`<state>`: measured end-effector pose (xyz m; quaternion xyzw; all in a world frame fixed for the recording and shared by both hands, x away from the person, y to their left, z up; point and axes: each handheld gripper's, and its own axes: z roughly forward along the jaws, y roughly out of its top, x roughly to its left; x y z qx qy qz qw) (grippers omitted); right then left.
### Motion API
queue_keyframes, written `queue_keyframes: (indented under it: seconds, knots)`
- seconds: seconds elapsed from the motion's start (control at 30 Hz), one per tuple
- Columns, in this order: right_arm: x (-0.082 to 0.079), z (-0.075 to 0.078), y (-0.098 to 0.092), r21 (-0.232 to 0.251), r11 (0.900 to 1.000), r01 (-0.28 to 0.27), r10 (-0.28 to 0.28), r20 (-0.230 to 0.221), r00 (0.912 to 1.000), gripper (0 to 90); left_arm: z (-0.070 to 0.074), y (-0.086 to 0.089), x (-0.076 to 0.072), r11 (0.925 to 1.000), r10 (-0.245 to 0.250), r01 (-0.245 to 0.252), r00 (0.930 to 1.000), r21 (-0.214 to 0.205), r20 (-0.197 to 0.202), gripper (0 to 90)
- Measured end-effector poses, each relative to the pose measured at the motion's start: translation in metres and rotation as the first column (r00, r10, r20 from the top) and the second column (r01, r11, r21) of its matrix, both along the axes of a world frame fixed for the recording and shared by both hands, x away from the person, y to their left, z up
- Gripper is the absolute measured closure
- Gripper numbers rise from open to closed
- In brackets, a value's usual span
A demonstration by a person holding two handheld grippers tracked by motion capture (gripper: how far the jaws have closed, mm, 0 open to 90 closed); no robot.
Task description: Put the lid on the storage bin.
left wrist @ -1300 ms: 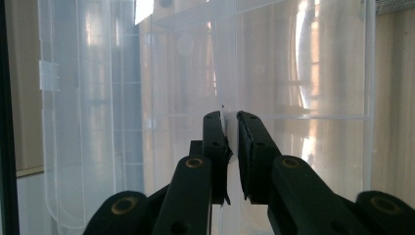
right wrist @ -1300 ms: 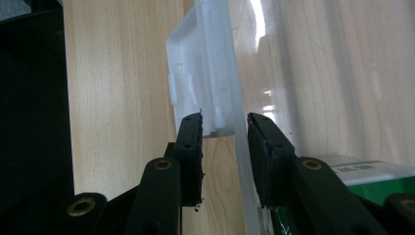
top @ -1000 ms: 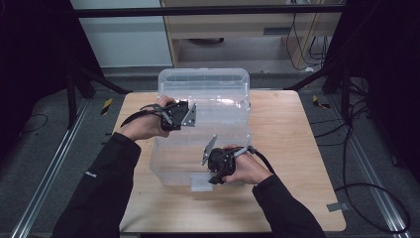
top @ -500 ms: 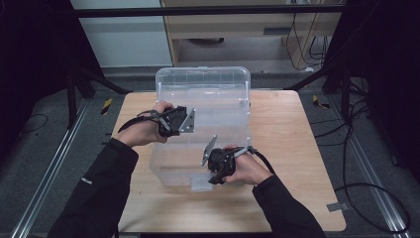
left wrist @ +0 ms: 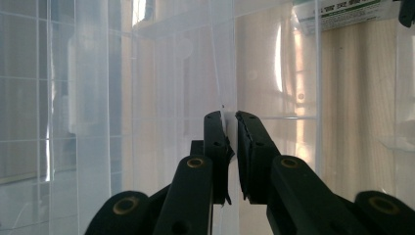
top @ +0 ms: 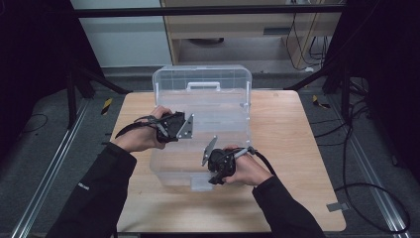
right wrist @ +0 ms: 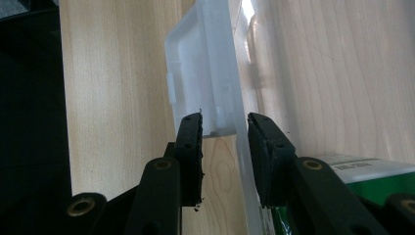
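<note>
A clear plastic storage box (top: 200,72) stands in the middle of the wooden table (top: 292,148). My left gripper (top: 173,130) is at the box's left side. In the left gripper view, the left gripper (left wrist: 231,117) is shut on a thin edge of the clear box (left wrist: 161,73). My right gripper (top: 214,173) is at the box's near side, by the white front latch (top: 200,184). In the right gripper view, the right gripper (right wrist: 225,122) has its jaws on either side of that latch (right wrist: 205,73) and the wall behind it, pressed against them.
A white handle (top: 203,86) sits at the box's far end. A green and white label (right wrist: 362,169) lies on or under the box near my right gripper. Bare table lies to the right of the box. Black frame posts and cables (top: 356,129) surround the table.
My left gripper has slid a little toward the person along the box's left side. The right gripper and the box have stayed where they were.
</note>
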<state>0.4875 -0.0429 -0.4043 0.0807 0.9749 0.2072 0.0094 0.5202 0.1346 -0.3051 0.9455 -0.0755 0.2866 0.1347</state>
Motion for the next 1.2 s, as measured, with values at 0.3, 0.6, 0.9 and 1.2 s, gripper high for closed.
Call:
queue_keyframes:
  seconds: [0.3, 0.6, 0.9, 1.2]
  knots:
    - [-0.001, 0.0, 0.0, 0.003, 1.0, -0.001, 0.001, 0.014, 0.9999, 67.6, -0.004, 0.0, -0.007, 0.9999, 0.001, -0.001, 0.9999, -0.016, -0.011, 82.9]
    - [-0.003, 0.0, 0.0, 0.006, 1.0, 0.002, -0.002, 0.021, 0.9998, 67.5, -0.004, 0.002, -0.011, 0.9999, 0.002, -0.002, 0.9995, -0.01, -0.03, 82.7]
    - [-0.004, 0.0, -0.001, 0.005, 1.0, 0.003, -0.003, 0.024, 0.9997, 67.3, -0.006, 0.003, -0.015, 0.9999, -0.003, 0.002, 0.9989, -0.015, -0.047, 82.5]
    - [-0.005, 0.0, -0.001, 0.007, 1.0, 0.006, -0.006, 0.028, 0.9996, 67.1, -0.009, 0.005, -0.018, 0.9994, -0.01, 0.008, 0.9974, -0.034, -0.071, 82.2]
